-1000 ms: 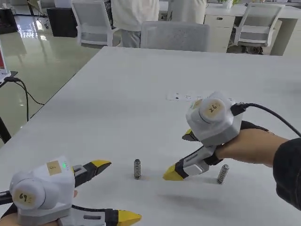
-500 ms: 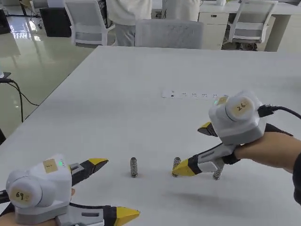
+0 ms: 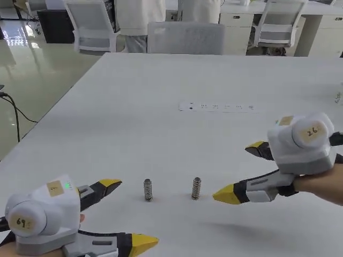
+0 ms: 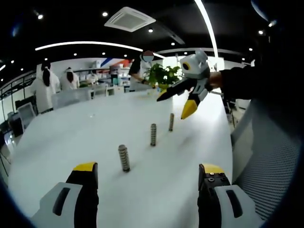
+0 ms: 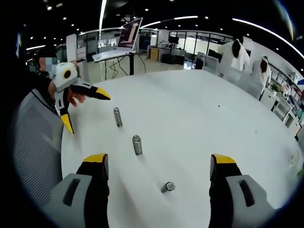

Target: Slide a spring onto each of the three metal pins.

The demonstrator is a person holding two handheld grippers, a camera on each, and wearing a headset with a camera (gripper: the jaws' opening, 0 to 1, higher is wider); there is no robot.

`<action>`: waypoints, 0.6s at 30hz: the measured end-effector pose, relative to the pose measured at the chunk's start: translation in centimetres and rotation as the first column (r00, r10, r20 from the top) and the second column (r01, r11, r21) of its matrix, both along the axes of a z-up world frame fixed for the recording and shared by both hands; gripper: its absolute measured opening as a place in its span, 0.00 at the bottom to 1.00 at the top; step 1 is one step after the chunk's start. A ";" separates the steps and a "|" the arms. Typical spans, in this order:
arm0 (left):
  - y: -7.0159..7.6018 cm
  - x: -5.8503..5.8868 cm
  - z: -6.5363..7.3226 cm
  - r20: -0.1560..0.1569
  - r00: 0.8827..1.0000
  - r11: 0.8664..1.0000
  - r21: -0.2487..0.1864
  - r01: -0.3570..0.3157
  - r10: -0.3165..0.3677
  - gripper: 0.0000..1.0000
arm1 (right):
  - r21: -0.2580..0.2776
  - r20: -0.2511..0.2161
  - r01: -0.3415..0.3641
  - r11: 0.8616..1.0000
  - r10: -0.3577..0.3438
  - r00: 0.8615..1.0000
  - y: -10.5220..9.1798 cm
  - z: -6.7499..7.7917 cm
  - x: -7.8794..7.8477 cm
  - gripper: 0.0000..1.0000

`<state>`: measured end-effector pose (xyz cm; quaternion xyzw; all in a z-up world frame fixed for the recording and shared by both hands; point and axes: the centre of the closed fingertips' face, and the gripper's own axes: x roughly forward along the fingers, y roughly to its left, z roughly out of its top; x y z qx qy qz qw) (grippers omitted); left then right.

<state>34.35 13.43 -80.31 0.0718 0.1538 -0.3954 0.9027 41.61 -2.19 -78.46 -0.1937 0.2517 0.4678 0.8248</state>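
Your left gripper (image 3: 131,213) and right gripper (image 3: 238,171) both gape wide, holding nothing. The three springs (image 4: 153,134) stand upright in a row between them (each seemingly on its pin), so only checking their seating looks left.

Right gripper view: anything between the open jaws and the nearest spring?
Nothing visible does. The nearest spring stands on bare table just ahead of the right gripper, roughly midway between its open jaws. The middle spring and the far spring stand beyond it, not in the way.
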 end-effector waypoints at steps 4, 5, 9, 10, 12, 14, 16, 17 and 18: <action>0.1 0.0 0.0 0.000 1.000 1.000 -0.001 -0.003 0.003 0.83 | 0.011 0.004 0.016 1.000 -0.016 1.000 -0.7 -0.1 -0.2 0.89; 0.1 0.0 0.0 0.000 1.000 1.000 -0.002 -0.004 0.004 0.83 | 0.014 0.005 0.018 1.000 -0.018 1.000 -0.8 -0.1 -0.3 0.89; 0.2 0.0 0.1 0.000 1.000 1.000 -0.004 -0.006 0.006 0.83 | 0.021 0.006 0.026 0.999 -0.027 1.000 -1.4 -0.2 -0.7 0.90; 0.2 0.0 0.1 0.000 1.000 1.000 -0.004 -0.006 0.006 0.83 | 0.022 0.006 0.029 0.999 -0.029 1.000 -1.6 -0.2 -0.8 0.90; 0.2 0.0 0.2 0.000 1.000 1.000 -0.005 -0.006 0.006 0.83 | 0.031 0.009 0.031 0.999 -0.031 0.999 -1.8 -0.2 -1.1 0.90; 0.1 0.1 0.2 0.001 1.000 1.000 -0.007 -0.006 0.006 0.83 | 0.034 0.008 0.038 0.999 -0.038 0.999 -2.2 -0.4 -1.3 0.90; 0.0 0.1 0.3 0.001 1.000 1.000 -0.010 -0.006 0.006 0.83 | 0.040 0.008 0.037 0.998 -0.038 0.999 -2.4 -0.5 -1.6 0.89; -0.1 0.1 0.3 0.002 1.000 1.000 -0.010 -0.005 0.005 0.83 | 0.047 0.009 0.039 0.998 -0.040 0.999 -2.6 -0.6 -1.8 0.89; -0.1 0.0 0.3 0.002 1.000 1.000 -0.011 -0.005 0.005 0.83 | 0.049 0.006 0.041 0.998 -0.041 0.999 -2.7 -0.7 -1.9 0.89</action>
